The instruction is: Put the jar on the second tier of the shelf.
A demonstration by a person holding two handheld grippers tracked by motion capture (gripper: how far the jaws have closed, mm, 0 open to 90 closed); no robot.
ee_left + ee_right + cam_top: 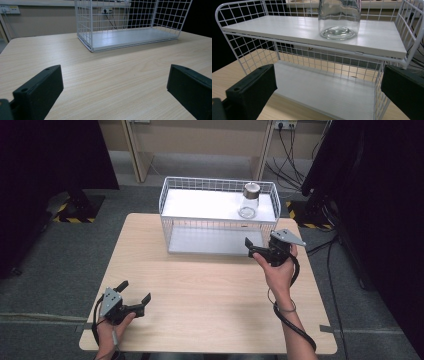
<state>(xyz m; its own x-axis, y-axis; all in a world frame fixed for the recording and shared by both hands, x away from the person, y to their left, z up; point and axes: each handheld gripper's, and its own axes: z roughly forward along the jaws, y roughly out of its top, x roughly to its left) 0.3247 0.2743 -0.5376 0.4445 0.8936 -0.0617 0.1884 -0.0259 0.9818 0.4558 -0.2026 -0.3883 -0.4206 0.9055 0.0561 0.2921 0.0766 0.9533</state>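
Observation:
A clear glass jar (249, 200) with a brown lid stands upright on the right part of the upper shelf of a white wire rack (210, 227). My right gripper (252, 249) is held open just in front of the rack's right end, below the jar and apart from it. In the right gripper view the jar (339, 17) rises above the upper shelf (287, 27), with nothing between my right gripper's (328, 77) jaws. My left gripper (135, 291) rests open near the table's front left corner. Its own view looks across bare wood at the rack (130, 37).
The rack stands at the back middle of a light wooden table (210, 290). Dark curtains hang at both sides, and cables run along the floor at the back right. The rack's lower shelf (324, 92) is bare.

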